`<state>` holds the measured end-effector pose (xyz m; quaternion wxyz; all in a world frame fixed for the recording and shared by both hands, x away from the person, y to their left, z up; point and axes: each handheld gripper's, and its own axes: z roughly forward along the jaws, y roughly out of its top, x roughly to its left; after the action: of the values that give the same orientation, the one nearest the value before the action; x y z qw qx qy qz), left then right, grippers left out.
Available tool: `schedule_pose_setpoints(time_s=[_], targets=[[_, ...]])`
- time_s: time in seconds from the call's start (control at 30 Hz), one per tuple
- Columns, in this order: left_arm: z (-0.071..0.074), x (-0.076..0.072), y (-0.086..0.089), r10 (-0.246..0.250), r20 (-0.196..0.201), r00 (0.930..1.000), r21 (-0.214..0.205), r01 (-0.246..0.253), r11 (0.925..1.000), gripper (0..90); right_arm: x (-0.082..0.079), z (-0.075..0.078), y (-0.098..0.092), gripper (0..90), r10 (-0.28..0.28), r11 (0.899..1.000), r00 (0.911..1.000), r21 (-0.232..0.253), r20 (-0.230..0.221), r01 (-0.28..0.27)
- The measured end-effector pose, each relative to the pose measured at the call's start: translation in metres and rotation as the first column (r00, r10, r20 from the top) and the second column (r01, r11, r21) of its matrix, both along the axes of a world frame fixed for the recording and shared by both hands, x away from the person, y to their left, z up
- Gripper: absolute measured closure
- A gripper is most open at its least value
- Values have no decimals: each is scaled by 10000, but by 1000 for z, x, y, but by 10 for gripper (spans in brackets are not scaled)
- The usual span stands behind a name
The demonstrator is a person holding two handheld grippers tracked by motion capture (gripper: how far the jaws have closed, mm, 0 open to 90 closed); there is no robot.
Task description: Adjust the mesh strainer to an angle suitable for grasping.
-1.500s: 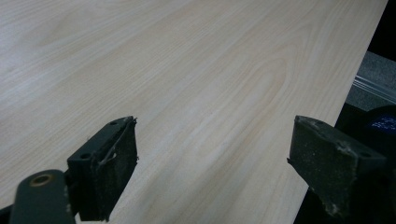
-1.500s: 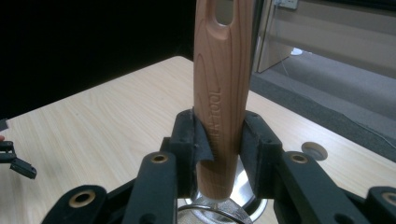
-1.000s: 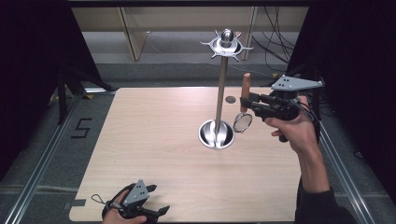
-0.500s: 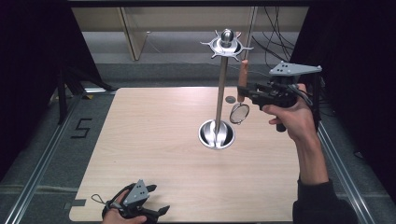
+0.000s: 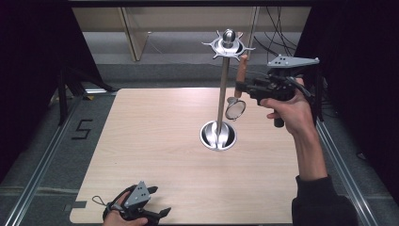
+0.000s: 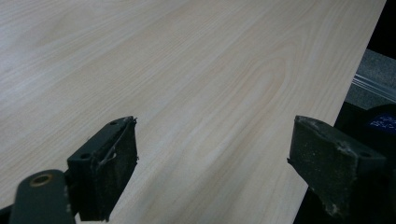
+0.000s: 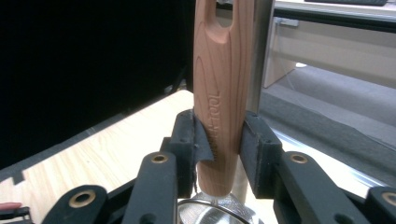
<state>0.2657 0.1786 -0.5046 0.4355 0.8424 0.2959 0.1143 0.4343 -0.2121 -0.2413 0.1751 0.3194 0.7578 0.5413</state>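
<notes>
We have the strainer (image 5: 235,108) up off the table (image 5: 155,136), clamped in our right gripper (image 5: 241,86) by its wooden handle (image 7: 223,98). In the right gripper view the 2 pads press on either side of that handle, which stands upright between them with its slotted hanging hole at the top and the mesh bowl just below the jaws. So the pick-up looks done, and the carry to the stand (image 5: 222,94) looks nearly done.

In the high view the strainer hangs just to the right of the stand's pole, handle up and mesh down, above the round base (image 5: 218,135). The handle's top sits just below the ring of hooks (image 5: 228,46) at the head of the pole. We cannot tell whether it touches a hook, but the slot does not look threaded on 1 yet.

What is left, as we judge it: bring the slot level with a hook, slip it over the tip, let the strainer's weight settle there, then release the handle and draw back without knocking the pole.

Our left gripper (image 5: 153,217) takes no part. It rests at the near edge of the table with its jaws wide apart and nothing between them, bare wood ahead of it in the left gripper view.
</notes>
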Motion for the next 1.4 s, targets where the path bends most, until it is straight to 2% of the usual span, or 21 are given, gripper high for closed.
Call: schedule_pose_setpoints(time_s=[0.07, 0.1, 0.17, 0.3, 0.33, 0.37, 0.43, 0.5, 0.53, 0.6, 0.63, 0.73, 0.77, 0.83, 0.97, 1.03, 1.13, 1.2, 1.3, 1.33, 1.4], targets=[[0, 0, 0, -53, -62, 10000, 32, 53, 10000, 147, 1, 1, 1, 692, -1, 10000, 10000, -37, 56, 1], [0, 2, 1, -231, 150, 9996, 154, 229, 9996, 147, 2, 2, 1, 692, -89, 9999, 9999, -47, -60, 89], [0, 0, 0, -26, -40, 10000, 33, 26, 10000, 147, 3, 2, 2, 692, -51, 10000, 10000, -83, -13, 51], [0, 0, 1, -23, 33, 10000, 43, 23, 10000, 147, 4, 2, 5, 691, -104, 9999, 9998, -117, -185, 102], [0, 0, 0, 0, 1, 10000, -24, 0, 10000, 147, 6, 1, 5, 692, -118, 9997, 9999, -218, 29, 118], [0, 0, 0, -9, -113, 9999, -65, 8, 10000, 147, 5, 2, 6, 691, -161, 9997, 9997, -201, -187, 157], [0, 0, 0, -42, -59, 10000, 43, 42, 10000, 147, 7, 1, 7, 691, -170, 9996, 9998, -231, -114, 167], [0, 0, -1, -17, -46, 10000, -136, 17, 9999, 147, 8, 1, 7, 691, -119, 9997, 9999, -215, -109, 117], [1, 1, 0, -154, 105, 9998, -39, 154, 9999, 147, 7, 1, 8, 691, -184, 9996, 9996, -241, -227, 179], [1, 1, 1, -208, 79, 9998, 102, 207, 9997, 147, 9, 0, 8, 691, -201, 9995, 9996, -260, -214, 196], [1, 1, 1, -203, 89, 9998, 142, 202, 9997, 147, 10, -1, 9, 692, -162, 9995, 9998, -256, -68, 160], [0, -1, -1, -2, -59, 10000, -161, 1, 9999, 147, 10, -1, 10, 691, -240, 9991, 9995, -364, -198, 233], [0, 0, 0, -30, -75, 10000, 33, 30, 10000, 147, 10, -1, 11, 691, -237, 9991, 9994, -361, -242, 228], [1, 0, 0, -26, -76, 10000, 44, 26, 10000, 147, 11, -2, 10, 690, -177, 9990, 9998, -423, -77, 173], [0, 0, 0, -52, -36, 10000, 45, 52, 10000, 147, 12, -3, 10, 690, -319, 9976, 9994, -613, -125, 311], [0, 0, -1, 5, -37, 10000, -133, -6, 9999, 147, 12, -4, 11, 692, -369, 9981, 9991, -494, -193, 359], [0, -1, -1, 5, -56, 10000, -130, -6, 9999, 147, 12, -4, 13, 686, -283, 9988, 9993, -419, -264, 272], [1, 0, 0, -131, 96, 9999, -69, 132, 9999, 147, 11, -5, 13, 667, -383, 9989, 9987, -283, -327, 374], [0, -1, 0, -9, -30, 10000, -109, 9, 9999, 147, 8, -5, 9, 645, -397, 9990, 9992, -205, -91, 395], [0, 0, 0, -39, -90, 10000, 13, 39, 10000, 147, 8, -5, 9, 645, -397, 9990, 9992, -205, -91, 395], [0, 0, 0, -21, 6, 10000, -8, 21, 10000, 147, 4, -4, 7, 632, -465, 9988, 9989, -180, -81, 463]])
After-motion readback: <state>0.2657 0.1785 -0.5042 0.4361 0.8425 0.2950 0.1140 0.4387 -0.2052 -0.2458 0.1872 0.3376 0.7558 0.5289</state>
